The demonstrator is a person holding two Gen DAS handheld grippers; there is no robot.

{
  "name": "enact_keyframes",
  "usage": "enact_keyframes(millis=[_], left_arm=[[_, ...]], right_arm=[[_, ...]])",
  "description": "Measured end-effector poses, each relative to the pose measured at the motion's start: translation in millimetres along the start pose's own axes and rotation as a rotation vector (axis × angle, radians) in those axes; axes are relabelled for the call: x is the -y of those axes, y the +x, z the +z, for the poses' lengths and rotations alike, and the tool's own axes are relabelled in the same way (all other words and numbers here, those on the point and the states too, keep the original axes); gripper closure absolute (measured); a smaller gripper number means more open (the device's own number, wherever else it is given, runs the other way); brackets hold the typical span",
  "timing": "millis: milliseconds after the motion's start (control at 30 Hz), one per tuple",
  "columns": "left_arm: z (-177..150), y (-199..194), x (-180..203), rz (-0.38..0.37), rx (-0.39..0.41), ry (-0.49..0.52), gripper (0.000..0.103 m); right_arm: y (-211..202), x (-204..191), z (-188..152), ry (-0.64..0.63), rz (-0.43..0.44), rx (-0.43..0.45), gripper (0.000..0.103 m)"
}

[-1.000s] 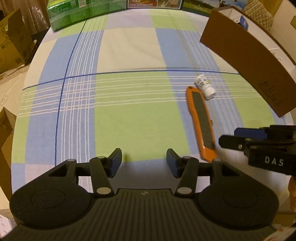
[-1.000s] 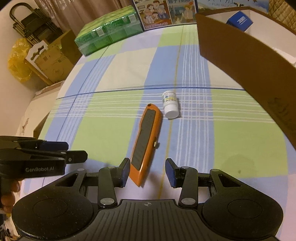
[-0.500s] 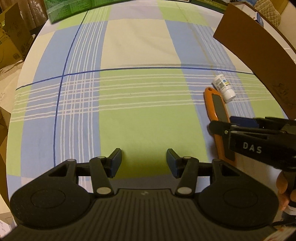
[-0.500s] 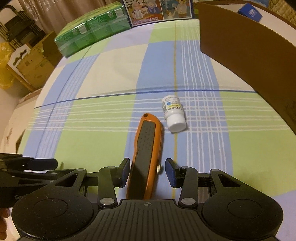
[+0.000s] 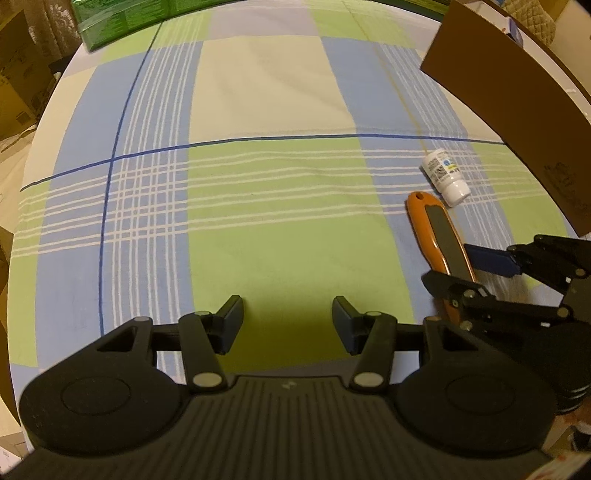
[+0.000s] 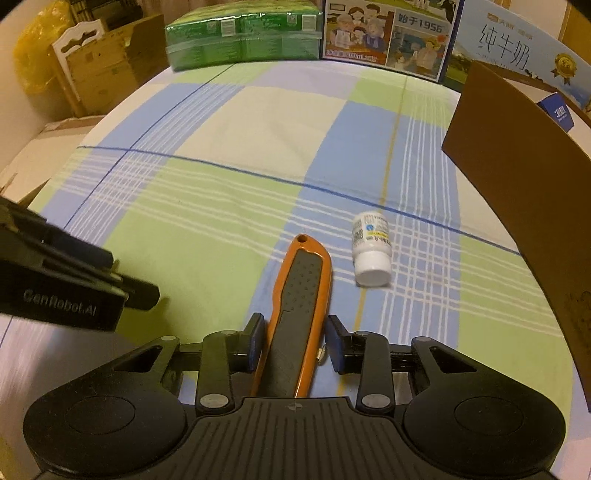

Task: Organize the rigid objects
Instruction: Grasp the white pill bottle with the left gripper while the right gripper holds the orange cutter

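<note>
An orange utility knife [image 6: 304, 280] with a black grip lies on the checked cloth, its hanging hole pointing away. My right gripper [image 6: 293, 341] straddles its near half, jaws closing, with the blue pads [image 6: 256, 341] against its sides. In the left wrist view the same knife [image 5: 439, 229] shows at the right with the right gripper [image 5: 469, 273] around it. A small white bottle [image 6: 371, 251] lies on its side just right of the knife, also visible as the bottle [image 5: 445, 177]. My left gripper [image 5: 288, 325] hovers open over green cloth, nothing between its fingers.
A brown cardboard box [image 6: 517, 166] stands at the right with a blue packet [image 6: 559, 112] inside. A green wrapped pack [image 6: 240, 33] and printed milk cartons [image 6: 388, 33] line the far edge. Cardboard boxes [image 6: 99, 70] stand beyond the left edge.
My right gripper came forward and down over the knife, from beside its tip to astride its body, and its jaws narrowed onto it. The left gripper shifted slightly and stayed open.
</note>
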State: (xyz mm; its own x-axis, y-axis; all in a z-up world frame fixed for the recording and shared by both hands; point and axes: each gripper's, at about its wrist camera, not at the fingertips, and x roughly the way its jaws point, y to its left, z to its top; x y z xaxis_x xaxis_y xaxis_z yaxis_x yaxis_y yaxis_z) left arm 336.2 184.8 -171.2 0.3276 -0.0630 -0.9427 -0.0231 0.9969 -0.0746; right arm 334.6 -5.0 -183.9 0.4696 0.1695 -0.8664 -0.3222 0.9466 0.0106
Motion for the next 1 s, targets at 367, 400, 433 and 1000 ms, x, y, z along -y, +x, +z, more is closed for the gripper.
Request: enact_keyframes(millis=[367, 400, 433, 1000], left_arm=[[2, 2, 38, -0.060, 0.038, 0.114, 0.055], [3, 2, 42, -0.067, 0.046, 0.132, 0.055], [5, 2, 48, -0.075, 0.060, 0.158, 0.055], [53, 27, 103, -0.173, 0.222, 0.498, 0.053]], right_arm=[[-32, 55, -43, 0.078, -0.052, -0.017, 0.071], [-34, 62, -45, 0.094, -0.063, -0.014, 0.071], [-34, 70, -46, 0.108, -0.081, -0.012, 0.071], [-27, 142, -35, 0.181, -0.067, 0.064, 0.071]])
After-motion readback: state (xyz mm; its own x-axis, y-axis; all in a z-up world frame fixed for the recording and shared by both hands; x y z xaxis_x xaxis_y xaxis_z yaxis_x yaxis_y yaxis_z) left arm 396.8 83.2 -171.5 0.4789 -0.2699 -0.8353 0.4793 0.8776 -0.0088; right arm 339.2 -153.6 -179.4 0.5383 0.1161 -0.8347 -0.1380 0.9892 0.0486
